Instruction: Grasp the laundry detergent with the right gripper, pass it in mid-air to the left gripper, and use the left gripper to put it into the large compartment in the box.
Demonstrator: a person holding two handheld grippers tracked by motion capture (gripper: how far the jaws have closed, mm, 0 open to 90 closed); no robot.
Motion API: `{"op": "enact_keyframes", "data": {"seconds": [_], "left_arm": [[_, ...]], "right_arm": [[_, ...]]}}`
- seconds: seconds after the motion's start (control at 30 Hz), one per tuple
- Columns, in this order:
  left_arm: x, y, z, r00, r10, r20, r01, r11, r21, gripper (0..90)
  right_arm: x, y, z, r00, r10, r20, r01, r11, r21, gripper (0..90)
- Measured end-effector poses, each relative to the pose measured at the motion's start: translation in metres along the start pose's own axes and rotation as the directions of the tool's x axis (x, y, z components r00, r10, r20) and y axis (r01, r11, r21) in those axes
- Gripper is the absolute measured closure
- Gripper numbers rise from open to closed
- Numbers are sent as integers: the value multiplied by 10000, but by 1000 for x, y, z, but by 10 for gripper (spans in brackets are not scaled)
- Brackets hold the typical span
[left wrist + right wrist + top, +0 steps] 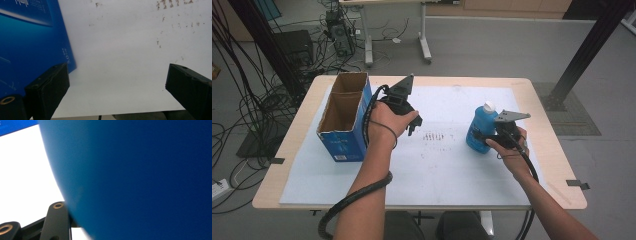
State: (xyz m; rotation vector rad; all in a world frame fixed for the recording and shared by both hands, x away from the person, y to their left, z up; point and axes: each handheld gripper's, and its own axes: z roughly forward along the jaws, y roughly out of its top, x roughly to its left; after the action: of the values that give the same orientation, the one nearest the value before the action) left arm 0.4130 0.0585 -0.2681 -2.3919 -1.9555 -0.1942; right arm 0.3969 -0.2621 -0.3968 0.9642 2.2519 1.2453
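So far we have the blue bottle (pixel 479 127) in hand: our right gripper (pixel 492 136) is closed on its body, and in the right gripper view the blue wall of the bottle presses right up against the jaw linkage. It stands upright, white cap up, well to the right of the blue cardboard box (pixel 346 120) and apart from it — whether its base is on the white mat (pixel 437 165) or just lifted off it, we cannot tell.

Our left gripper (pixel 408 120) hangs just beside the box's right wall, jaws spread wide with nothing between them; in the left gripper view (pixel 117 82) the blue side of the box sits by one jaw and bare mat lies beyond.

We judge the grasp done and the carry not yet made. The box stands open at the top, its two compartments apparently empty, so what seems left is bringing the bottle across to the box and lowering it into a compartment — the left gripper looks placed to steady the box.
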Motion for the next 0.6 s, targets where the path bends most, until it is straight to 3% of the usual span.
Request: {"op": "enact_keyframes", "data": {"seconds": [0.6], "left_arm": [[-1,1,-1,10000,13,15,-13,10000,-27,57]], "right_arm": [[0,0,0,10000,10,-19,-10,10000,-15,415]]}}
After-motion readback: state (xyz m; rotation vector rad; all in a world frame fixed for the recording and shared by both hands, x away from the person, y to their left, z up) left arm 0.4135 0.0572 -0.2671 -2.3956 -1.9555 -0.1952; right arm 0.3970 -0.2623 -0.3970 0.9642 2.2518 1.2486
